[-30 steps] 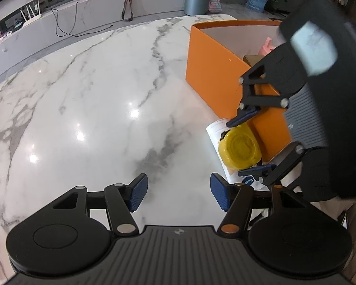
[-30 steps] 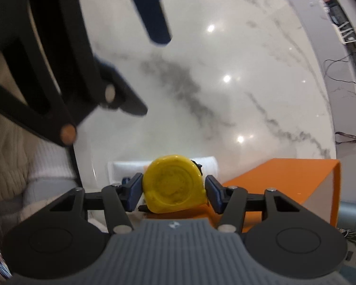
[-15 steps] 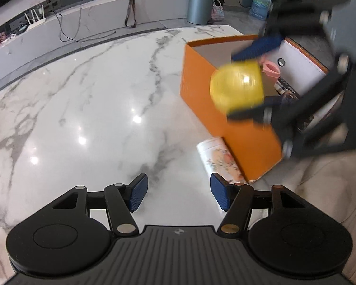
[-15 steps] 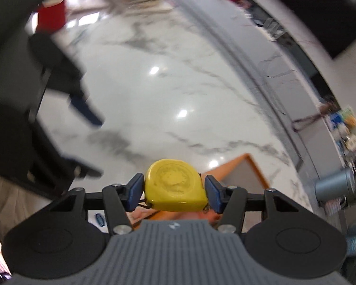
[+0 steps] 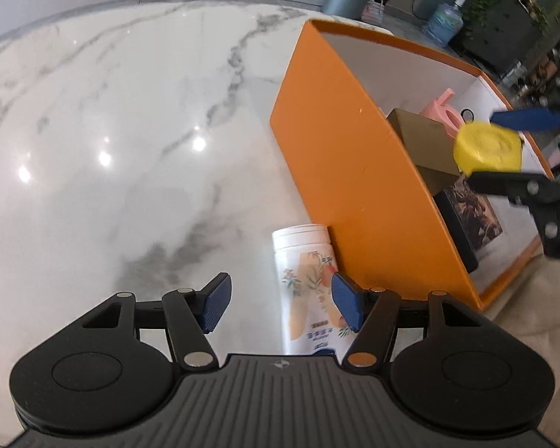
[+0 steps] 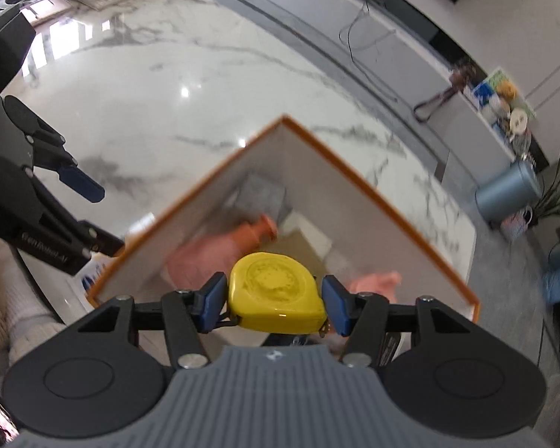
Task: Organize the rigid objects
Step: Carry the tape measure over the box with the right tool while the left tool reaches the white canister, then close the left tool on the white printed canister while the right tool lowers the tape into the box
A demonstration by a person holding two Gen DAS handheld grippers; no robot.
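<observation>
While over the orange box (image 6: 373,194), yellow tape measure (image 6: 276,293) clamped between right tongs (image 6: 274,300) (blue pads)

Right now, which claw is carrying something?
The right claw: it grips the yellow tape measure above the orange box. The left claw is open, pads either side of the white bottle.

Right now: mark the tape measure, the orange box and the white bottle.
tape measure (image 6: 276,291), right wrist view, middle of its yellow face.
orange box (image 5: 354,171), left wrist view, bare outer side wall.
white bottle (image 5: 306,283), left wrist view, printed label on its body.
</observation>
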